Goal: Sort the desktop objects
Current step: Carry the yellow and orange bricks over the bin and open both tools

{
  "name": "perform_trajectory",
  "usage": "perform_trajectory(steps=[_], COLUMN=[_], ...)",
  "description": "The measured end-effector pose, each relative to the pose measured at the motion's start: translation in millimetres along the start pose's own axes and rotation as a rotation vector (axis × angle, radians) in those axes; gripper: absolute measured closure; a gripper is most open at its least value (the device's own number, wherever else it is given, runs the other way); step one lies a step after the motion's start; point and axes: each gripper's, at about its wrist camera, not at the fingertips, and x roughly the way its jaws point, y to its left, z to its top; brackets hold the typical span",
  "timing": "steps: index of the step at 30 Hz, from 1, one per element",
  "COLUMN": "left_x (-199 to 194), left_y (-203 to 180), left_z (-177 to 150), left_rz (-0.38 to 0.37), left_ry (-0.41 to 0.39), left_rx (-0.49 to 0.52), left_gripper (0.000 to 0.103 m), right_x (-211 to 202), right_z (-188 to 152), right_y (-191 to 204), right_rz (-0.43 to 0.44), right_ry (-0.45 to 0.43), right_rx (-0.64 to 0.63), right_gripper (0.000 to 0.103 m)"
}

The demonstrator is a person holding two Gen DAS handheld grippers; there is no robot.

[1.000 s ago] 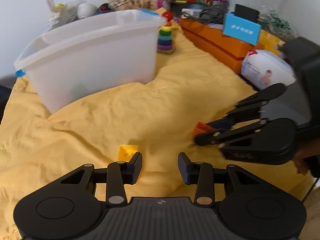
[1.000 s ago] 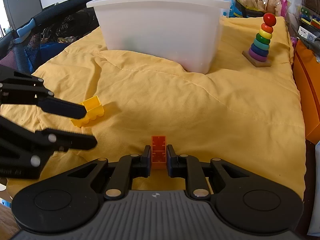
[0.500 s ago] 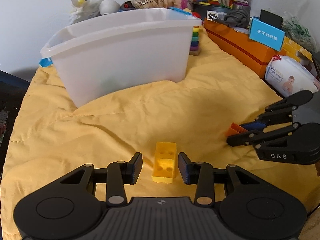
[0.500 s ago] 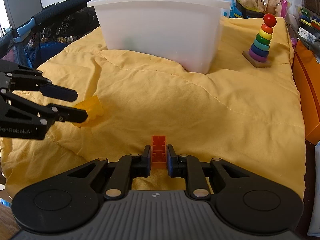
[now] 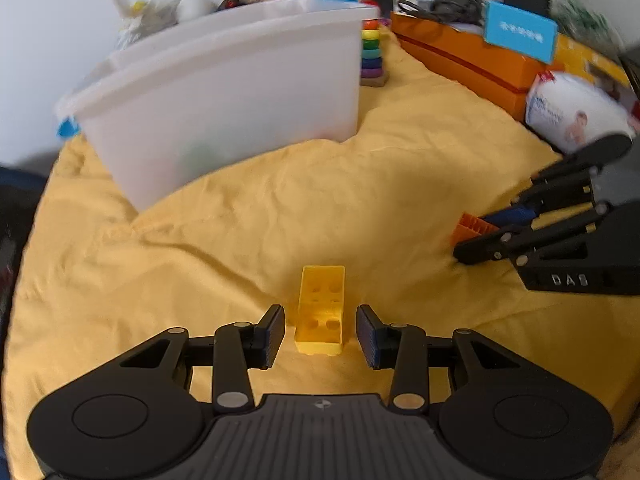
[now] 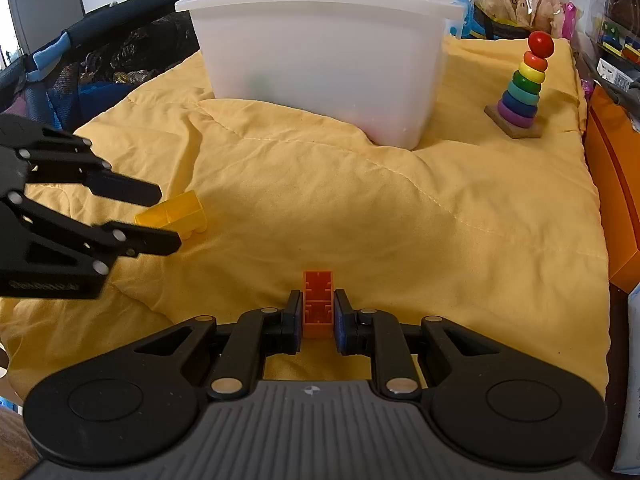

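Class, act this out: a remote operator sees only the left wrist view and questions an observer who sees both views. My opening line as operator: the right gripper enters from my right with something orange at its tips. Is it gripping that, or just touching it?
Observer: Gripping. In the right wrist view the right gripper is shut on an orange brick, one pad pressed against each side.
Operator: Does the ring stacker have a top piece? The bin hides it from me.
Observer: Yes, the ring stacker is topped by a red ball, and it stands on a wooden base.
Operator: What lies past the cloth's left edge?
Observer: A dark mesh-sided frame with blue padding.
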Motion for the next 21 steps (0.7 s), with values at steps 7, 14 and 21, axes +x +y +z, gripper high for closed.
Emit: perform_trajectory(steps=[7,14,21], left_x=[-4,-56,-93], left_y=[9,34,54], left_z=[1,53,107], left_rz=[-0.106,-0.078,0.0], left_ry=[-0.018,-0.23,-0.417], left_rx=[-0.074,-0.118,-0.081], left_gripper=[0.076,0.076,0.076], right_x=[-1,-35,-70], right_z=[0,36,100], right_y=[0,1,-4], right_rz=[0.001,-0.021,-0.047], right_ry=[-0.006,-0.155,-0.376], right_rx=[-0.009,-0.031,-0.051], right_gripper=[0.086,0.086,0.086])
